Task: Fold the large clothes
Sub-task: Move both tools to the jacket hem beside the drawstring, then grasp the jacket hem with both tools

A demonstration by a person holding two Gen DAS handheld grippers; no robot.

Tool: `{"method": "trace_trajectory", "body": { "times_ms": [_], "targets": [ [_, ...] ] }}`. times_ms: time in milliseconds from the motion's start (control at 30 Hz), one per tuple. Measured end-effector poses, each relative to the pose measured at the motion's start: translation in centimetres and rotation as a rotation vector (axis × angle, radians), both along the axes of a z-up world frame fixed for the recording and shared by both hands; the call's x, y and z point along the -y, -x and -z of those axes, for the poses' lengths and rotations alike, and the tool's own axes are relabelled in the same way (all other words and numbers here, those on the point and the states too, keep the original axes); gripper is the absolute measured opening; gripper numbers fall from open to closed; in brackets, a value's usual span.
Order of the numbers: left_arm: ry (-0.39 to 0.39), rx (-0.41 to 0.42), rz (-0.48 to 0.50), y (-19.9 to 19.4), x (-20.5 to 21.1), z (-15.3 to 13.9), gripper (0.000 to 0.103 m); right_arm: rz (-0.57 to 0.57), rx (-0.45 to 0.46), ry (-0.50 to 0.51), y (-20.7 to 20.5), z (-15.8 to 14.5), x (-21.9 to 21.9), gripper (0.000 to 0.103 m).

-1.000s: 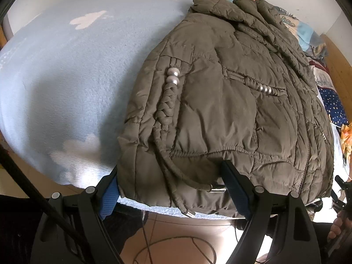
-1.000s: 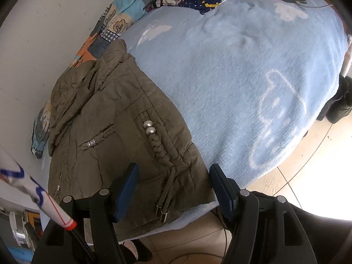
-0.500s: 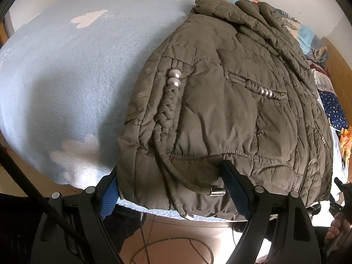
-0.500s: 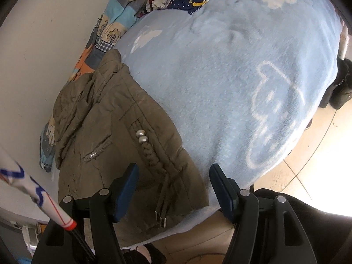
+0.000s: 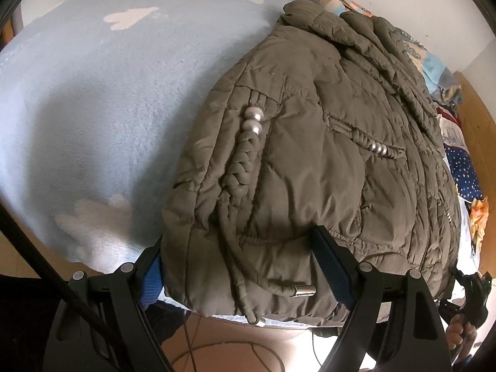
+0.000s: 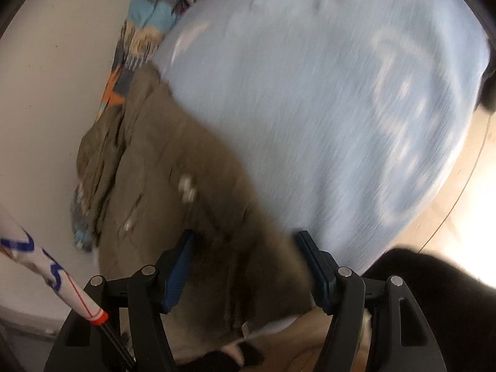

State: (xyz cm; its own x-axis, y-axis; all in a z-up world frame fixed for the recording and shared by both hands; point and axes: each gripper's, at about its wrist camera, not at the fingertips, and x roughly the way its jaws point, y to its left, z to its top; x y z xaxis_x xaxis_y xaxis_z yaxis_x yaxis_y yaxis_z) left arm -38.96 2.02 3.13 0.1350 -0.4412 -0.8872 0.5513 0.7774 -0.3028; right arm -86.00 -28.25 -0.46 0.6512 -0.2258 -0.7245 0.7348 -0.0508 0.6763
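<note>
Right tongs dropped toward the jacket hem since the earlier frame, view blurred. We see both tongs gaping wide, hem between fingers, ungripped. Jacket lies lengthwise on bed, collar far; left tongs nearest corner.

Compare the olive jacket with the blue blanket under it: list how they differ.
The jacket is olive, quilted and creased; the blanket is pale blue, fleecy and smooth. The jacket carries braided cords with silver beads; the blanket bears white cloud shapes. The jacket covers one part of the bed; the blanket spreads across it. Both overhang the near edge.
</note>
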Motion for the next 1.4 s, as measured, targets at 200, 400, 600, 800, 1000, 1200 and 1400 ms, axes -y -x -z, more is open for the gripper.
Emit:
{"method": "trace_trajectory", "body": {
  "times_ms": [200,400,600,800,1000,1200,1400],
  "targets": [
    [-0.011,0.022,0.006,0.6,0.0,-0.2,0.085,-0.172,0.036,0.047,-3.5,-1.0,-2.1,0.065],
    [-0.014,0.103,-0.007,1.3,-0.6,-1.1,0.085,-0.106,0.029,0.062,-3.3,-0.9,-2.1,0.06],
    [0.076,-0.145,-0.038,-0.2,-2.3,1.4,0.085,-0.108,0.014,0.052,-4.8,-0.8,-1.6,0.06],
    [0.157,-0.217,-0.064,-0.5,-3.4,1.8,0.084,-0.136,-0.019,0.054,-5.6,-0.6,-1.4,0.051],
    [0.086,-0.043,0.011,0.9,-1.5,0.2,0.064,-0.153,-0.075,0.083,-6.2,-0.7,-1.3,0.045],
    [-0.033,0.206,0.111,3.5,0.7,-1.6,0.059,-0.154,-0.075,0.078,-6.0,-0.6,-1.1,0.045],
    [-0.07,0.258,0.112,3.8,0.8,-1.1,0.062,-0.15,-0.075,0.069,-6.0,-0.5,-1.1,0.048]
  ]
}}
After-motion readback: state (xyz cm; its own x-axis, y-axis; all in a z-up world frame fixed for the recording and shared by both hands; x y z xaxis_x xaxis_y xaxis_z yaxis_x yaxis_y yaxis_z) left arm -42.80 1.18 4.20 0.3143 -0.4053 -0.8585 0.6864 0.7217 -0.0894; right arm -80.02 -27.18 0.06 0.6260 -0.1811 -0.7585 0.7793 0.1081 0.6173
